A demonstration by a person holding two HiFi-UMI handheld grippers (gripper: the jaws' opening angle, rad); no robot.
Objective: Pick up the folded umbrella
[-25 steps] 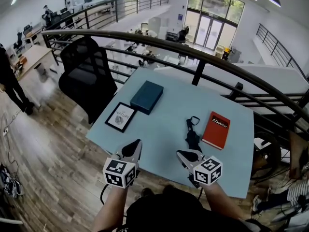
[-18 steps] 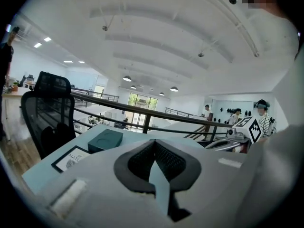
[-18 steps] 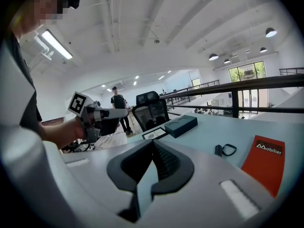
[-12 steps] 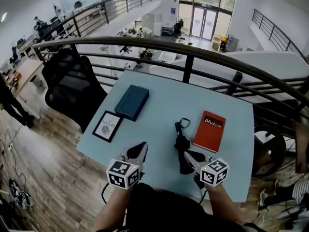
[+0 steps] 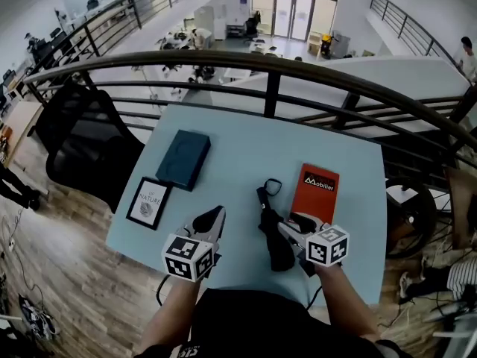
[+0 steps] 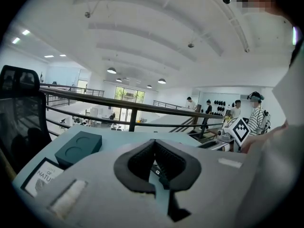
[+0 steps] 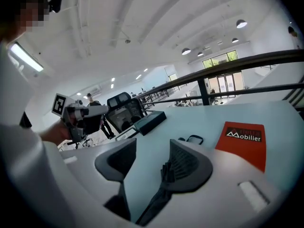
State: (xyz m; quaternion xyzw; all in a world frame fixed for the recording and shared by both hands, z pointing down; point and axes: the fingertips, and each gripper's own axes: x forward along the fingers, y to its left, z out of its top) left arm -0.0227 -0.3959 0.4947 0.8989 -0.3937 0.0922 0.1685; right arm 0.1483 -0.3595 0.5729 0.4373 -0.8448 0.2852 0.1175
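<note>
While umbrella [image 5: 273, 234] lies on blue table [image 5: 238, 148] | railing [image 5: 223, 60] behind | wood floor [image 5: 82, 274]

Bare tabletop [image 5: 231, 162] left of the umbrella [image 5: 273, 233]; red notebook [image 5: 314, 192] hems its right

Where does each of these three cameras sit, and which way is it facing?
Head view: on the person's head, facing steeply down at the table; both forearms, left claw, right claw show.
Left gripper view: on the left claw, facing the railing; shut jaws show.
Right gripper view: on the right claw, facing across the table; jaws, just opening, with the folded umbrella between.
Shared: head and right gripper views both show the orange book.
</note>
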